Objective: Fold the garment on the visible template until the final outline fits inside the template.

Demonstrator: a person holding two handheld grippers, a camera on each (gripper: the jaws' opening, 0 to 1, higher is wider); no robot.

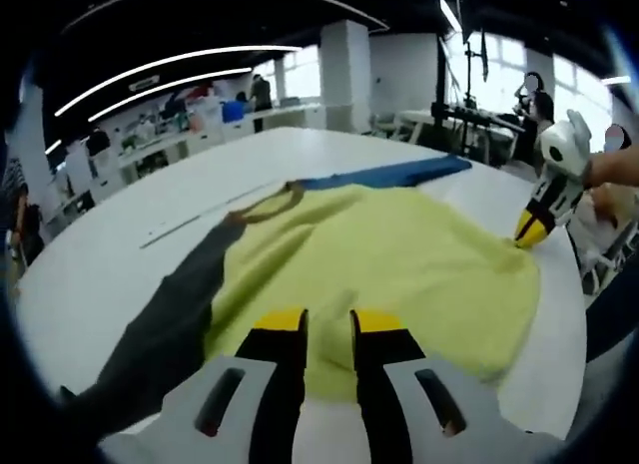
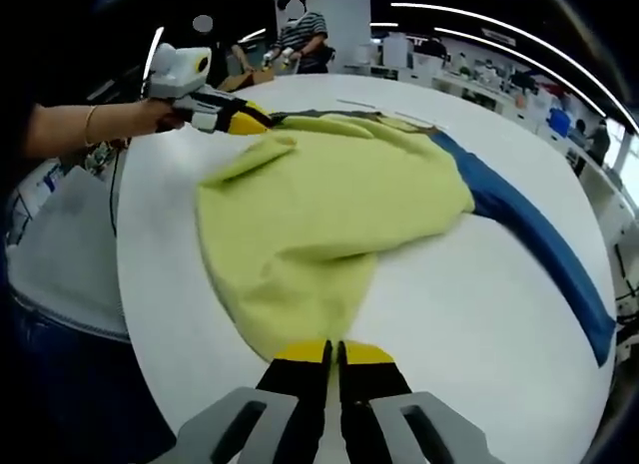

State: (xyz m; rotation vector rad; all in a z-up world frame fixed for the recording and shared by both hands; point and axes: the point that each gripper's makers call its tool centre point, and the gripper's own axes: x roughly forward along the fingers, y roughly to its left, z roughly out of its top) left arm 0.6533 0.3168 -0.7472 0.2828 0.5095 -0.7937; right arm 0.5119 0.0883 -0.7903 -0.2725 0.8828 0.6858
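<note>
Left gripper (image 1: 327, 322): jaws slightly apart over the near hem of the garment (image 1: 379, 264); whether they pinch it cannot be told. Right gripper (image 2: 333, 352): jaws nearly closed at the hem. The soft yellow-green garment lies flat on the white round worktop (image 2: 469, 294), over a blue strip (image 2: 539, 234).

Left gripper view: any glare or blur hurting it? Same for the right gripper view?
Left gripper view: windows blown out at upper right, garment soft but readable, fisheye bends the table edge. Right gripper view: evenly lit, ceiling strips streak, garment slightly soft, table rim curved.
</note>
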